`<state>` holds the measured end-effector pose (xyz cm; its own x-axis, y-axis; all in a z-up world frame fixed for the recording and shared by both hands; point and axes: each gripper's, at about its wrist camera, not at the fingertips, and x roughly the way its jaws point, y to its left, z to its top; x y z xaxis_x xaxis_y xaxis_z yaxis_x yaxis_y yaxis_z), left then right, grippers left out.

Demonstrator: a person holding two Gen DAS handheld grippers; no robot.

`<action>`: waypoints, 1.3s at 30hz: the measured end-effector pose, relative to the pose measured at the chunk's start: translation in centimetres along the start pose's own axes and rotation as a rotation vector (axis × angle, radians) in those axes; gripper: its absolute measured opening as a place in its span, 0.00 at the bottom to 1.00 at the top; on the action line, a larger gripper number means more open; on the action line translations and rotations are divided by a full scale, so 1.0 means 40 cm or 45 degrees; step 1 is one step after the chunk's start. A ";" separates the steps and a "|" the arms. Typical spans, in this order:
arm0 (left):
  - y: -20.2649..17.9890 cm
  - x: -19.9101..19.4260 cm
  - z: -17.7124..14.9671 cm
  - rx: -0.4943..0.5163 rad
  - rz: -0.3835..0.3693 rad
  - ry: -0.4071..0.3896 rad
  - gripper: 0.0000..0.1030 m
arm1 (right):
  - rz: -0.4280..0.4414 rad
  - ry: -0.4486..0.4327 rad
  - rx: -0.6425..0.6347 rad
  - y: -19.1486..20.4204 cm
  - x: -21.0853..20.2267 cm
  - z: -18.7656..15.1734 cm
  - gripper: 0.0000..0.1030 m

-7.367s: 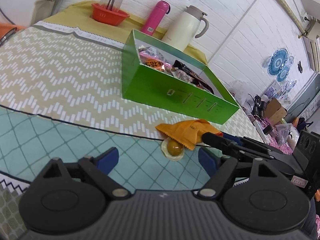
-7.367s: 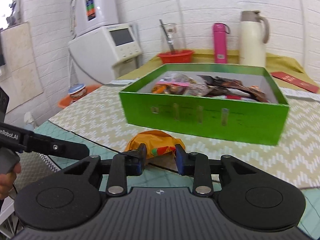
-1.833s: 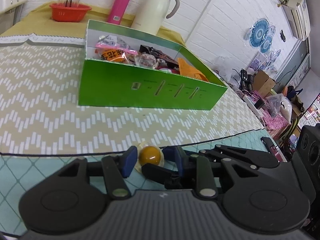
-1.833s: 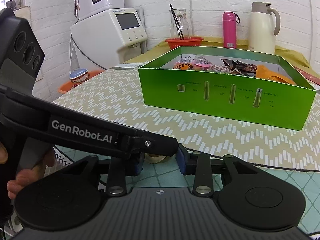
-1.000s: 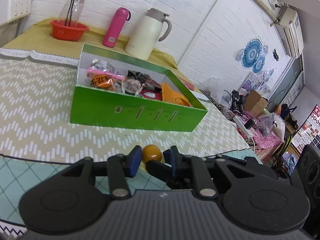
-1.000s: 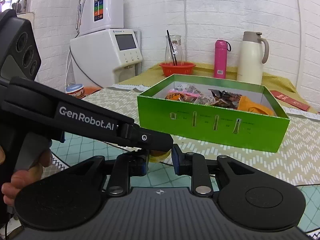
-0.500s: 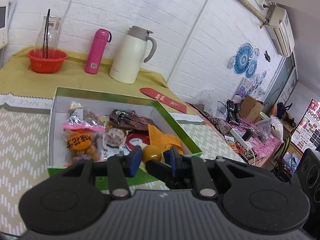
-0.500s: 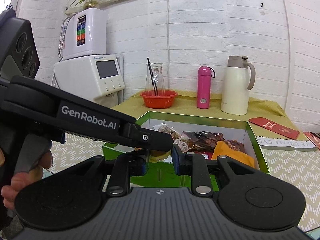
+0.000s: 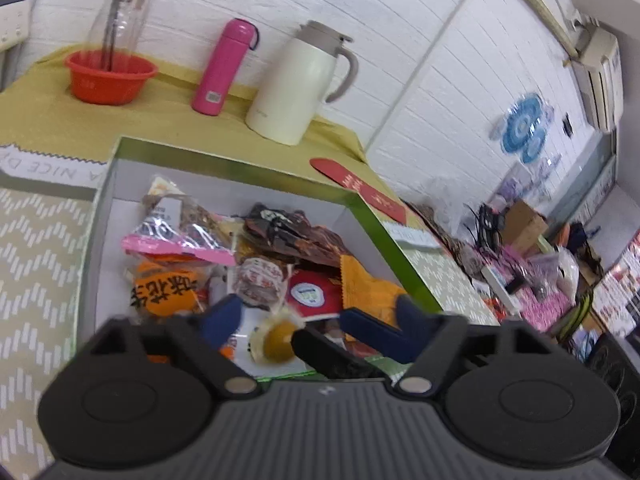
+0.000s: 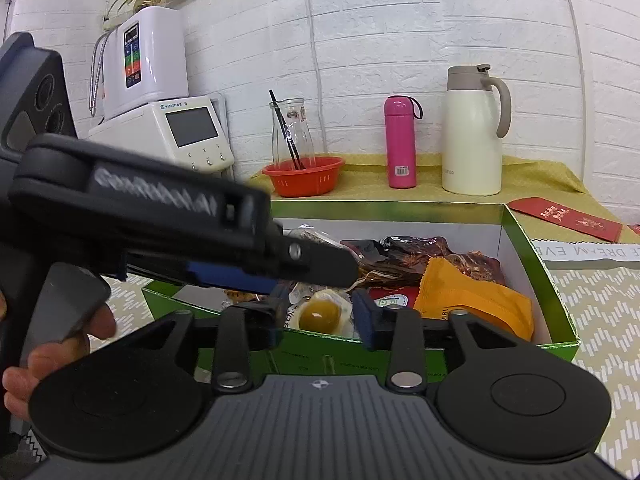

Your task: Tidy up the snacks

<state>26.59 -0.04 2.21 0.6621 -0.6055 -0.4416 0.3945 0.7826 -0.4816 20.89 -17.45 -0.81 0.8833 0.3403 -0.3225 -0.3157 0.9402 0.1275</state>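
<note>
Over the green box (image 9: 370,216), both grippers hover close together above its near edge. Going from the left: the person's hand (image 10: 56,344) grips the handle of the left gripper (image 9: 316,320), whose blue-padded fingers (image 9: 222,318) are spread wide apart, holding nothing. Just between and below them sits a small yolk-coloured snack in clear wrap (image 9: 276,344), loose among the packets near the front wall of the box; in the left wrist view it is blurred. Seen from the right wrist camera, that same wrapped snack (image 10: 320,316) lies between the parted fingers of the right gripper (image 10: 320,316), which do not touch it, so that tool is released too. Inside the box, left to right, lie an orange bag with black characters (image 9: 164,294), a pink-edged clear packet (image 9: 180,240), a dark brown packet (image 10: 404,258), a red round-labelled pack (image 9: 310,294) and an orange sachet (image 10: 472,300) against the right wall. Behind the box stand a red basket (image 10: 304,176) with a glass carafe (image 10: 290,128), a pink flask (image 10: 400,142) and a cream thermos jug (image 10: 472,132); a red envelope (image 10: 566,218) lies far right.
</note>
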 end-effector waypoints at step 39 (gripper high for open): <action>-0.178 -0.275 -0.234 0.277 0.674 -0.168 0.87 | -0.299 0.125 -0.016 0.004 -0.318 -0.082 1.00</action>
<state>10.51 -0.30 3.41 0.8730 -0.1118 -0.4748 0.1009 0.9937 -0.0485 8.47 -21.60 0.22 0.8953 0.1117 -0.4312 -0.1111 0.9935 0.0267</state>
